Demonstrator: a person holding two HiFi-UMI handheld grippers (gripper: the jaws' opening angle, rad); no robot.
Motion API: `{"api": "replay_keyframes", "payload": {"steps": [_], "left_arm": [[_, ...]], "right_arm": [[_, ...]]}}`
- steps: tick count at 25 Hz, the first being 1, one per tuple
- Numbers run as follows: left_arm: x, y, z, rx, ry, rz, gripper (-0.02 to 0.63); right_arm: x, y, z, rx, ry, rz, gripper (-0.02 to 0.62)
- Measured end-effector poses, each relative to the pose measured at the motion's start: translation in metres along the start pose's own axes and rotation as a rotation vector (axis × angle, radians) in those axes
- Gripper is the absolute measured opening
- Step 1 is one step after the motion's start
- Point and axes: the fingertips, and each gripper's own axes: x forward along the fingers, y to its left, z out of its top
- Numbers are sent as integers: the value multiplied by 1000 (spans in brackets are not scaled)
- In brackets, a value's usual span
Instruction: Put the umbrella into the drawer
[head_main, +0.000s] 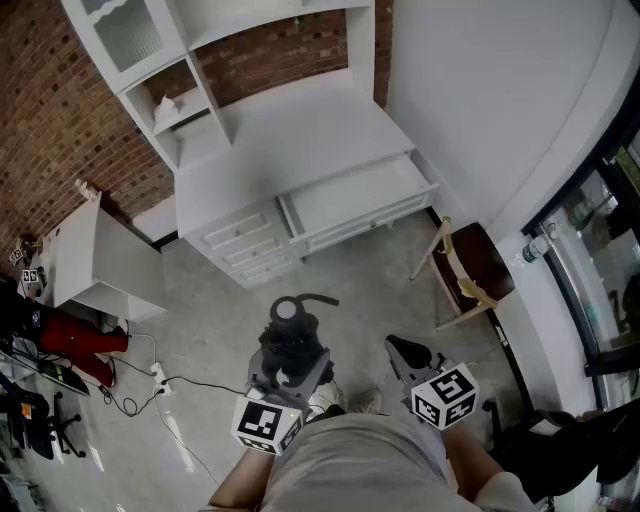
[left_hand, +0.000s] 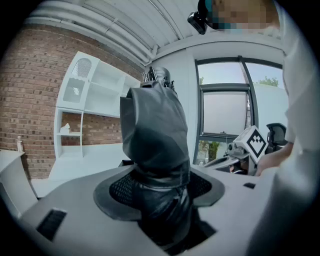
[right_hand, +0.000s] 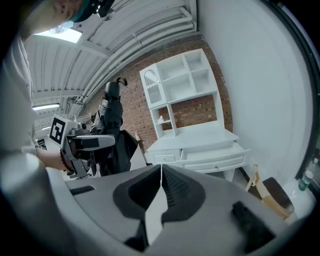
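A folded black umbrella (head_main: 291, 338) with a curved handle (head_main: 312, 299) stands upright between the jaws of my left gripper (head_main: 289, 368), which is shut on it. In the left gripper view the umbrella's fabric (left_hand: 152, 135) fills the gap of the left gripper (left_hand: 158, 189), both pads pressing on it. My right gripper (head_main: 408, 354) hangs beside it at the right, shut with nothing in it; its jaws meet in the right gripper view (right_hand: 161, 176). The white desk's drawer (head_main: 355, 196) is pulled open ahead, and it also shows from the side as the drawer (right_hand: 216, 162).
A white hutch with shelves (head_main: 170, 95) tops the desk against a brick wall. A wooden chair (head_main: 468, 272) stands right of the desk, a low white cabinet (head_main: 92, 256) to its left. Cables (head_main: 160, 380), a red object (head_main: 76, 340) and an office chair (head_main: 40, 420) lie at left.
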Motion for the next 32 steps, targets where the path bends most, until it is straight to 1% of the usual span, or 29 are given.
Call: {"api": "replay_keyframes", "payload": {"steps": [13,16,20,26,32], "left_arm": [[6,30,5,5,-5,-26,282],[5,42,6,9,-7,-39,282],[3,59,8,16,-11,-51,282],[-5,89,7,19,-11,-71,282],[-7,109,8,18,-9,-81,282]], "right_arm": [[30,6,13,11,-6,-27,28],[40,11,20,2,-10,-27,28],[54,14,34,41,-45,-33,29],[81,30,50,32,-72,-44,31],[97,40,53,37,-65,-47,31]]}}
